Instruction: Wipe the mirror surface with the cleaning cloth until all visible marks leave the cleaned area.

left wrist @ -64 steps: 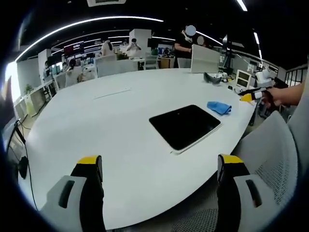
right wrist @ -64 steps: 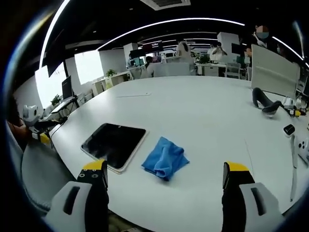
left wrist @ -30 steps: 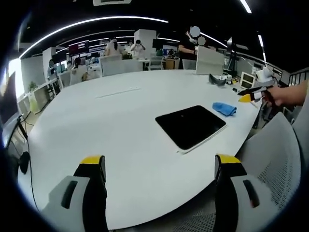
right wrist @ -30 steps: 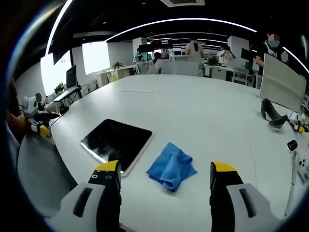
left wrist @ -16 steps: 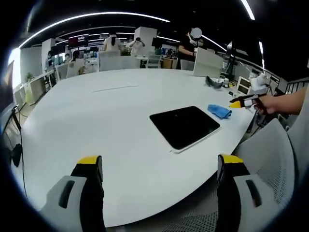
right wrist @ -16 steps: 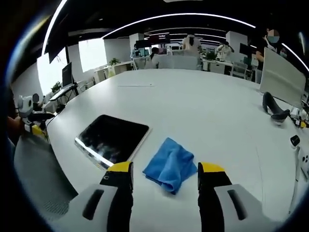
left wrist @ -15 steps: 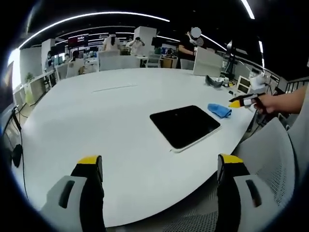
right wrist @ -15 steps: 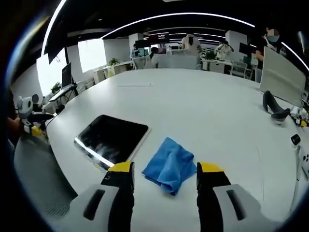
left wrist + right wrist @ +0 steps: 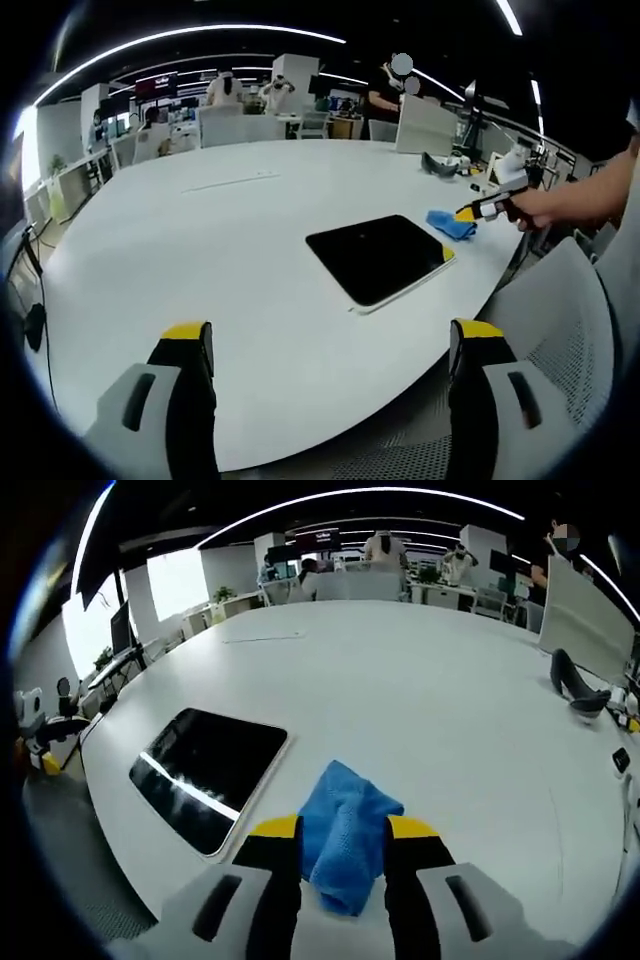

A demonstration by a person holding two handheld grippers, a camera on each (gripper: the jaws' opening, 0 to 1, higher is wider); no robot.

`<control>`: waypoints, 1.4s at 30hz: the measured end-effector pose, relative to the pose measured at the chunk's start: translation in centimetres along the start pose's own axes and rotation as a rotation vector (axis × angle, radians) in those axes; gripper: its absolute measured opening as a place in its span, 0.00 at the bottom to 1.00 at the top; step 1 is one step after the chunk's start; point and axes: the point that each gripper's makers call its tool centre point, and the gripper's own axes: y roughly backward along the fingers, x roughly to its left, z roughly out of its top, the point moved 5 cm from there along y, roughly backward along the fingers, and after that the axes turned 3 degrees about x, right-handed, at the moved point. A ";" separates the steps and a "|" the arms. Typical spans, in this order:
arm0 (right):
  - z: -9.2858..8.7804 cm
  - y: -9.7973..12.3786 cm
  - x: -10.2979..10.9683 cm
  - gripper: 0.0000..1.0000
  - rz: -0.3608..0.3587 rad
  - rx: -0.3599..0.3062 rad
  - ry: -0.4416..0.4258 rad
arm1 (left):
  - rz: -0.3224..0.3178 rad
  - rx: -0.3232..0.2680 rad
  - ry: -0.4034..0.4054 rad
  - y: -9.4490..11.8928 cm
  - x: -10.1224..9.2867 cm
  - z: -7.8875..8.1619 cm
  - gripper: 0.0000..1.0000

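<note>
The left tool (image 9: 330, 350) hung wide apart over the counter (image 9: 180, 240) edge. The mirror (image 9: 205, 772) lay flat, long axis running 7 to 1 o'clock. At its 3 o'clock, the cloth (image 9: 345, 832) sat between the right tool's (image 9: 342, 836) narrowed jaws, not clearly pinched. A shallow bite could drop it.

The cleaning cloth (image 9: 345, 832) at lower centre was bright blue. The mirror (image 9: 203, 773), left of centre, showed glossy black within a pale white rim. The table (image 9: 430, 695) was plain white. The right gripper (image 9: 341, 840) had yellow tips on black jaws with grey housings, as did the left gripper (image 9: 330, 345).
</note>
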 end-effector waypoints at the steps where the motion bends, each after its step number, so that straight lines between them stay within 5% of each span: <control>1: 0.1 -0.2 -0.1 0.23 -0.018 0.001 -0.006 | -0.001 -0.001 0.000 0.0 0.0 0.0 0.98; 4: 0.1 -0.7 -0.1 0.10 -0.039 0.019 -0.013 | -0.001 -0.004 -0.001 0.0 0.0 0.0 0.97; 11: -0.6 -1.1 0.0 0.00 -0.043 0.071 -0.015 | 0.005 -0.005 -0.008 0.1 0.0 0.1 0.95; 21: 0.8 0.6 -0.3 0.00 -0.056 0.046 -0.047 | 0.007 -0.004 -0.013 0.0 0.1 0.0 0.94; 31: 3.4 1.9 -2.3 0.00 -0.259 0.078 0.028 | 0.018 -0.006 -0.021 0.0 0.4 -0.1 0.92; 37: 4.8 0.7 -0.6 0.00 -0.204 0.065 -0.042 | 0.021 -0.013 -0.022 0.2 0.4 0.0 0.92; 42: 5.6 -1.4 1.7 0.00 -0.171 0.089 -0.019 | 0.022 -0.011 -0.026 0.2 0.4 -0.1 0.91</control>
